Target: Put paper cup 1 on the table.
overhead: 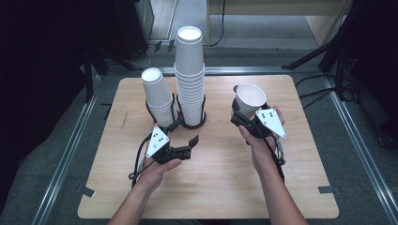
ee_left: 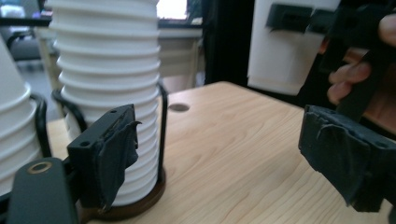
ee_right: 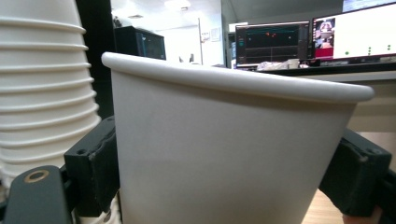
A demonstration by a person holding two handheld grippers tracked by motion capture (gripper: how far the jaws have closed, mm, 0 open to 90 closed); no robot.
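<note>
High view: right gripper (overhead: 248,114) clamping a single paper cup (overhead: 250,99), mouth up, tilting slightly, hanging just right of the tall cup stack (overhead: 189,79), nearer it than the left gripper (overhead: 184,139), sitting half-open and empty.

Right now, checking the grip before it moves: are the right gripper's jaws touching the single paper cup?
Touching. The right gripper view shows both black jaws of the right gripper pressed against the paper cup.

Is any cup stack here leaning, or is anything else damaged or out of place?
Yes. The shorter cup stack leans left in its wire holder, while the tall stack stands straight. The tape padding on the left gripper jaws looks torn and frayed. Nothing is spilled; the right gripper holds a single cup.
</note>
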